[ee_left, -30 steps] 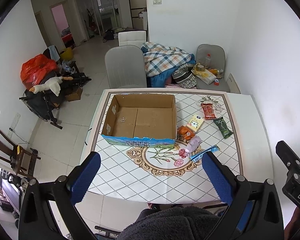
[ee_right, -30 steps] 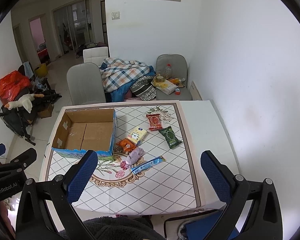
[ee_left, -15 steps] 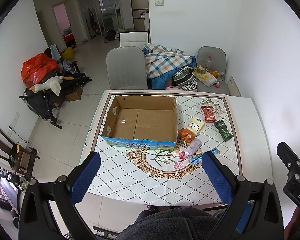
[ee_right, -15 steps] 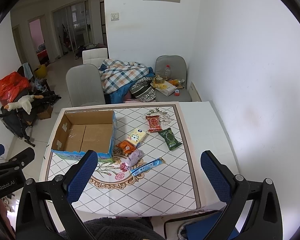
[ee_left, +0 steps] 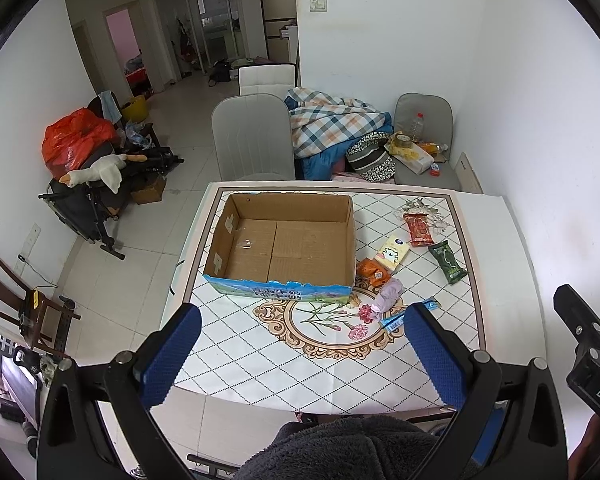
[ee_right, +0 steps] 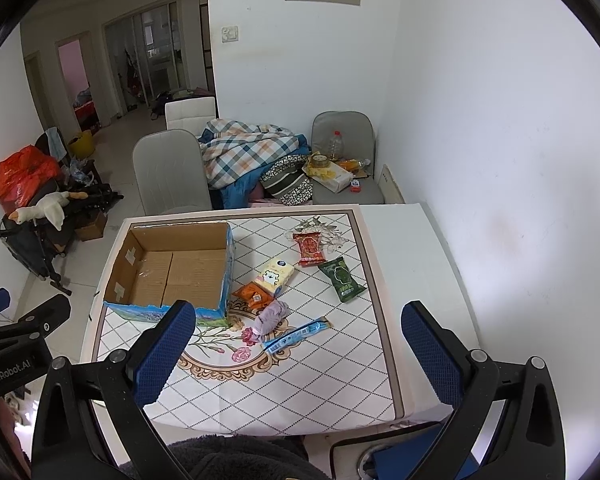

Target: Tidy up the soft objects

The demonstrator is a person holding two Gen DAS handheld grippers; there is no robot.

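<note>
The left tool (ee_left: 300, 356) hangs above the near edge of the worktop (ee_left: 260, 364) with its blue-padded fingers spread wide and nothing between them. The right tool (ee_right: 296, 352) is likewise spread and empty, held high over the same edge.

Beyond them, an open brown cardboard box with a blue printed front (ee_left: 284, 240) stands empty on the left half of the tiled worktop. Just right of it lies a loose cluster: a crumpled lilac cloth (ee_right: 271, 317), an orange snack packet (ee_right: 253, 295) touching a pale yellow tissue pack (ee_right: 277, 274), a long blue wrapper (ee_right: 296, 334), a red packet (ee_right: 309, 248) and a dark green packet (ee_right: 342, 280) further out.

Nothing seems to have been sorted yet. The likely risk is in the first pick: the lilac cloth lies close against the orange packet and the blue wrapper, so a wide closing could drag a neighbour along. The flat, slippery packets may also slide away from the pads instead of lifting.
</note>
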